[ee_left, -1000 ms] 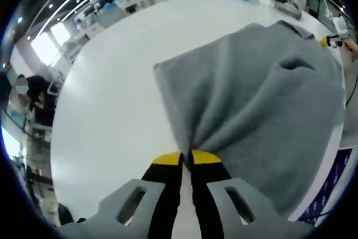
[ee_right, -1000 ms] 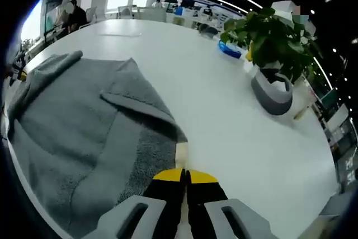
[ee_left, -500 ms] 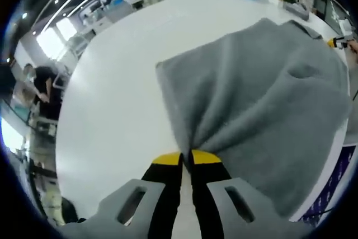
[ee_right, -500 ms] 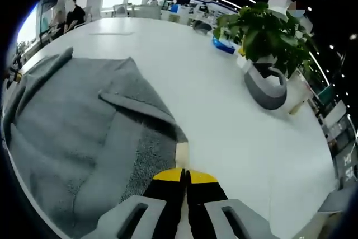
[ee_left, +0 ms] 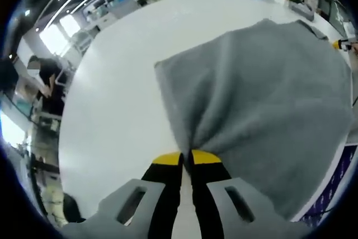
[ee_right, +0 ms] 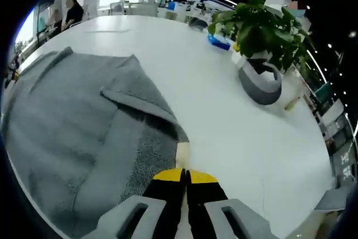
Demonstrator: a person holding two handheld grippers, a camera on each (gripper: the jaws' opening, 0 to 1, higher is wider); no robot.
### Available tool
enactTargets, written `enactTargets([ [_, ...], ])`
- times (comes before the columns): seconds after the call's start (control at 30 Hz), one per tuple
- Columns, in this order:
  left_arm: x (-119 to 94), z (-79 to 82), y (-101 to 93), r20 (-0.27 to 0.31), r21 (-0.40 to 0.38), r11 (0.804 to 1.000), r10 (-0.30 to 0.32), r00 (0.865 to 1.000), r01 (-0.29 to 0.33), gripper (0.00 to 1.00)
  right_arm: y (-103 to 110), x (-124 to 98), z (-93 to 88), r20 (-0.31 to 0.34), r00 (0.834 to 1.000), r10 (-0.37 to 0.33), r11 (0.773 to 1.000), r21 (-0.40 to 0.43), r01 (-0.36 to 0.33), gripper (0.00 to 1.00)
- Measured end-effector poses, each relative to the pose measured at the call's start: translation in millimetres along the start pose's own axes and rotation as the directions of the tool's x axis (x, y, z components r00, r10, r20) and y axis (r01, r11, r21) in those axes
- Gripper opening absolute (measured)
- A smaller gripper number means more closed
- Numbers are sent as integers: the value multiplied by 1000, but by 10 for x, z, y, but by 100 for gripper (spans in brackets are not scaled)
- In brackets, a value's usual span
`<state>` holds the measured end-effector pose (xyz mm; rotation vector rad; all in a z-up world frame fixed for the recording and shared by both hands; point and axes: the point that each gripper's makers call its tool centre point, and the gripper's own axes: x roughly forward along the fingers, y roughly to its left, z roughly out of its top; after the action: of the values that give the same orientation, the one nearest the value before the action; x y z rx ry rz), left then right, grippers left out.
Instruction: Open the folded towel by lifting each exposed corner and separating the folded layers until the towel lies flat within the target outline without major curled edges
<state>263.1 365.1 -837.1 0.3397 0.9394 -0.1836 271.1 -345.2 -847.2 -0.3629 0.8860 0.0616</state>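
Grey terry fills my left gripper view from the centre out to three o'clock: the towel (ee_left: 263, 99) sprawls on the white table (ee_left: 112, 110), and my left gripper (ee_left: 186, 158) is clenched on its near edge. In the right gripper view my right gripper (ee_right: 185, 176) pinches a corner at six o'clock; a folded flap (ee_right: 140, 102) rides at ten o'clock. I judge we're mid-spread. Next: draw the grippers apart, then peel that flap.
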Motion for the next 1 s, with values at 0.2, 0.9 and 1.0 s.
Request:
enactTargets([
  [0.2, -6, -6, -6, 9, -4, 1000, 7, 1000, -7, 4, -24, -16, -39, -6, 1000, -8, 1000, 21, 8, 0],
  [0.9, -1, 18, -3, 22, 87, 996, -28, 999, 26, 6, -17, -51, -56, 66, 998, 23, 1000, -14, -22, 0],
  [1.0, -8, 19, 44, 5, 33, 999, -4, 1000, 4, 12, 20, -87, -68, 40, 999, 32, 998, -64, -29, 0],
])
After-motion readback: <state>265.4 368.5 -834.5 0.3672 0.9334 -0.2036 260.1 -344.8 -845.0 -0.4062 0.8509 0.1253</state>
